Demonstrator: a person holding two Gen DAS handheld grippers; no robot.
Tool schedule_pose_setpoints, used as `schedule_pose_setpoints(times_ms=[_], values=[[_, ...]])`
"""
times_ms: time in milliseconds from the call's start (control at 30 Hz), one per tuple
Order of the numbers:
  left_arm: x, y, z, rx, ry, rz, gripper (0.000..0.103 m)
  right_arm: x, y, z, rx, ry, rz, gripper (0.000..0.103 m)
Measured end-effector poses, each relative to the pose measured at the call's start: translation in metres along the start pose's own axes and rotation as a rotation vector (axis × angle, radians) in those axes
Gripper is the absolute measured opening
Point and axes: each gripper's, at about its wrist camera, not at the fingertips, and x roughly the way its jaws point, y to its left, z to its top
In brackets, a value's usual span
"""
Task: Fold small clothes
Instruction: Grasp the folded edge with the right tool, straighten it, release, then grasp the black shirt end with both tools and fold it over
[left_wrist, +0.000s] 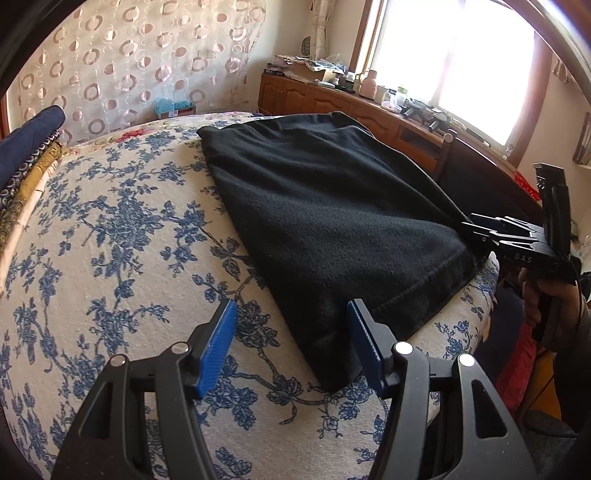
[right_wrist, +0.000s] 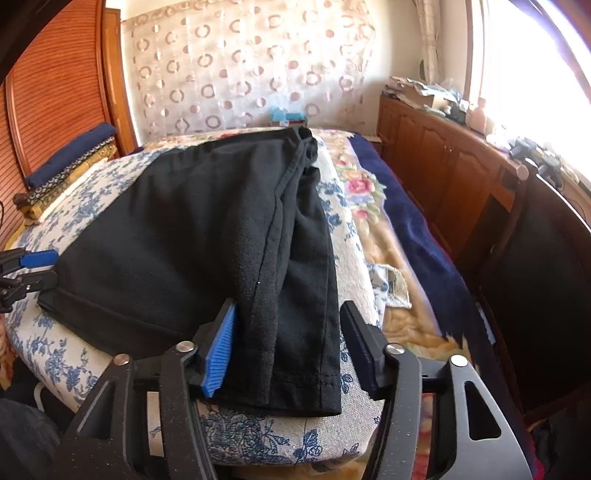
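Both grippers stand open and hold nothing. A black garment (left_wrist: 332, 221) lies folded flat on the blue-flowered cushion (left_wrist: 110, 240); its near corner sits between the left gripper (left_wrist: 291, 325) pads, its hem edge between the right gripper (right_wrist: 288, 332) pads, unpressed.

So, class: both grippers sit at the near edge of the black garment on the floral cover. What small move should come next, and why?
Probably close the right gripper on the near hem of the black garment. Its jaws stand open around the folded strip there, pads not pressing, and the left gripper is open at the other near corner. The garment is only partly folded, so another fold seems due.
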Motion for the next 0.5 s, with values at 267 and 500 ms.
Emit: schedule_pose_setpoints(times_ms=[267,500], values=[[0.0008,-0.0018,-0.0026,0.006,-0.002,-0.026,0.047,0.0014,-0.0090,-0.0031,0.054,0.035,0.055,0.065],[0.0009,-0.0070,-0.0034,0.016,-0.003,-0.030,0.039,-0.0025,-0.0003,-0.0077,0.007,0.053,0.069,0.056]])
